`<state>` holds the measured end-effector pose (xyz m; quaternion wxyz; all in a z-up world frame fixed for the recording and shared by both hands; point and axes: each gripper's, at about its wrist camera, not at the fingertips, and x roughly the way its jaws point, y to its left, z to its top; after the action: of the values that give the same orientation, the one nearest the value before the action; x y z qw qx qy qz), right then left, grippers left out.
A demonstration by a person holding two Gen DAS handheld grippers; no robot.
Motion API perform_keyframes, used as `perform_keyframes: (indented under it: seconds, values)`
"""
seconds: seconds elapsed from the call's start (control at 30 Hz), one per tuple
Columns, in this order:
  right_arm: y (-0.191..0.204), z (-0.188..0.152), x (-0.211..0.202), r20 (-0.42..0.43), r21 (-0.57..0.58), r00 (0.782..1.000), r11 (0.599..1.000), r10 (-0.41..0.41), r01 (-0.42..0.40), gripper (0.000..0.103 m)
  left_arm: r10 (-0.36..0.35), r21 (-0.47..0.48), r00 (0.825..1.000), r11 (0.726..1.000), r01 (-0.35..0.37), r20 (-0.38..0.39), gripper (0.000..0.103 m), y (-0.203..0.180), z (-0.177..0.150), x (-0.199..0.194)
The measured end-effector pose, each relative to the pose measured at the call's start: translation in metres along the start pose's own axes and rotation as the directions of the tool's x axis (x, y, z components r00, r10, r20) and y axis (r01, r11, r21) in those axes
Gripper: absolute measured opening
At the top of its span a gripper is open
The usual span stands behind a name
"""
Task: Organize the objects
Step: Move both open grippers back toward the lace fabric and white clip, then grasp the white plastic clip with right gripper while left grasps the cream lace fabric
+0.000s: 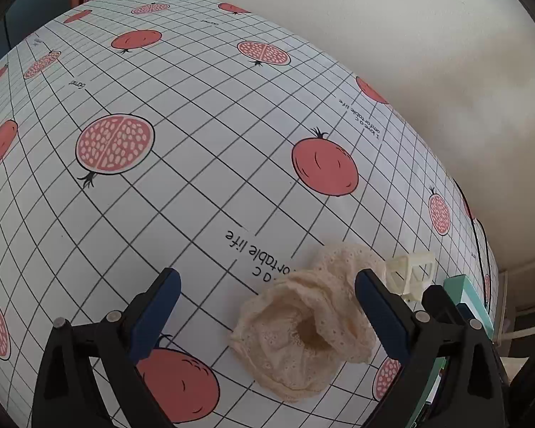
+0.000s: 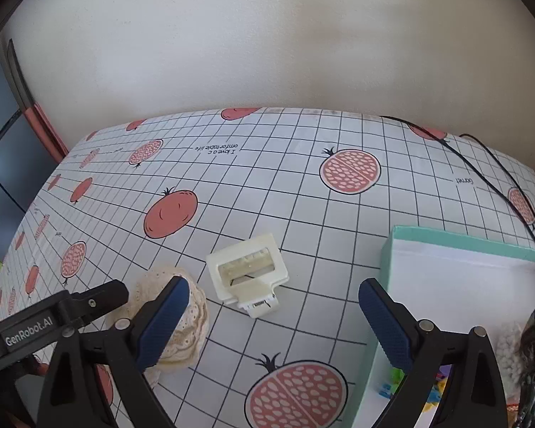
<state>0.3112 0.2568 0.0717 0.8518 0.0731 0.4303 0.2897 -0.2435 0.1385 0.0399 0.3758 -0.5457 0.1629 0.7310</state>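
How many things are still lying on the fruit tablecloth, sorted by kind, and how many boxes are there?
Lacy cream cloth: 1
White plastic clip piece: 1
Teal box: 1
Black cables: 2
Total: 5
The small things inside the box are too hidden to count.

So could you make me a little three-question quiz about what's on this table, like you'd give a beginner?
1. True or false: the cream lace scrunchie lies inside the teal box.
2. Which hand-held gripper has the scrunchie between its open fingers? A) left hand-held gripper B) right hand-held gripper
3. Fill in: the white plastic clip lies on the ____ tablecloth, between scrunchie and box.

Key
1. False: it lies on the tablecloth, outside the box.
2. A.
3. Pomegranate-print.
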Motion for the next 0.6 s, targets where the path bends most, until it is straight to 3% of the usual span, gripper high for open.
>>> perform_keyframes:
  seconds: [0.27,0.43,0.5,0.6]
  values:
    - [0.002,-0.002,0.022,-0.026,0.032,1.000,0.999,-0.011,0.012,0.096,-0.014,-0.058,0.999,0.998,0.012,-0.029,0.097,0.011,0.006,0.002]
    - [0.006,-0.002,0.029,-0.037,0.044,0.999,0.999,-0.005,0.007,0.074,0.005,-0.057,0.999,0.998,-0.007,-0.035,0.097,0.008,0.003,0.006]
    - [0.007,-0.002,0.030,-0.038,0.039,0.999,0.999,-0.013,0.014,0.058,0.007,-0.064,1.000,0.998,-0.009,-0.031,0.097,0.009,0.002,0.006]
    - [0.005,-0.002,0.029,-0.042,0.043,0.999,0.999,-0.024,0.026,0.056,0.008,-0.069,0.999,0.998,-0.011,-0.034,0.097,0.008,0.001,0.007]
